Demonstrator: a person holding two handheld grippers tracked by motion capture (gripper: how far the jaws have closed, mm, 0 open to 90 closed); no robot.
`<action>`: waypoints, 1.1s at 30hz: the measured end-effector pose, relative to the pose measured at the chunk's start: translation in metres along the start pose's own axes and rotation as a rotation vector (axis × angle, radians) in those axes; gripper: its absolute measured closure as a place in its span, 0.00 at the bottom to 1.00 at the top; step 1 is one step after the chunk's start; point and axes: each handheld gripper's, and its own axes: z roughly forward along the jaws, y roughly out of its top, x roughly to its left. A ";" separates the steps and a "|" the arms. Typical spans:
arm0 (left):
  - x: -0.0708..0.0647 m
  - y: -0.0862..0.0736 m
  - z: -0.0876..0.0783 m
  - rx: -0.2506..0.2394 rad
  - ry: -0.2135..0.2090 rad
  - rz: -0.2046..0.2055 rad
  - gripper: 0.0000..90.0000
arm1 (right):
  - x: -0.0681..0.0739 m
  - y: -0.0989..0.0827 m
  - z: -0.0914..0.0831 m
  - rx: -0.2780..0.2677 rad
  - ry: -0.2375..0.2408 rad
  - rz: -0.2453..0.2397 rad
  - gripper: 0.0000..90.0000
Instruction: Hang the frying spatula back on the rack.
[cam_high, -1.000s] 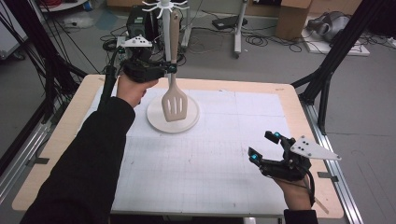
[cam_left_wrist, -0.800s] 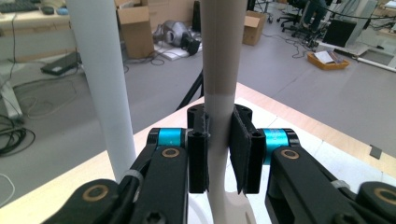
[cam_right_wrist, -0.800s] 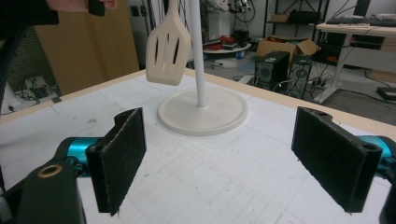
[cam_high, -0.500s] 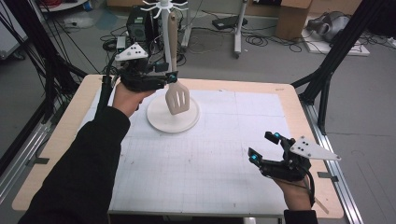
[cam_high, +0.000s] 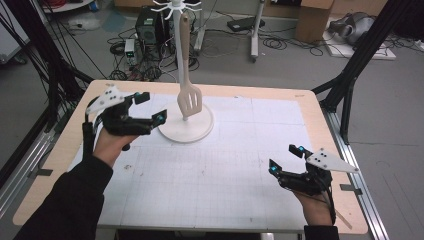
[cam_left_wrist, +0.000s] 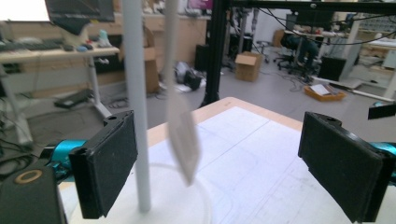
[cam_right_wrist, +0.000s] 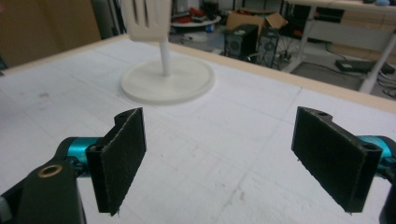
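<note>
The spatula (cam_high: 188, 90) hangs from a hook at the top of the white stand (cam_high: 186, 129), its slotted blade just above the stand's round base, so the hanging looks done. The left gripper (cam_high: 150, 107), just left of the stand, has just been opening its jaws and holds nothing. The right gripper (cam_high: 286, 159), well apart from the stand, stands wide open and empty. What's left, I judge, is withdrawing.

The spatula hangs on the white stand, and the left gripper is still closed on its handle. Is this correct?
Not quite. The spatula does hang on the white stand, but the left gripper has just opened and holds nothing; the high view shows it beside the stand.
</note>
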 end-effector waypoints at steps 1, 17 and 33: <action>0.000 -0.007 -0.006 -0.006 0.004 0.005 0.14 | -0.001 -0.002 0.001 0.007 -0.006 -0.003 0.18; -0.019 -0.098 -0.081 0.055 0.045 -0.048 0.16 | -0.002 -0.021 0.008 0.054 -0.024 -0.053 0.18; -0.020 -0.105 -0.098 0.048 0.078 -0.076 0.17 | 0.004 -0.028 0.003 0.042 -0.039 -0.016 0.18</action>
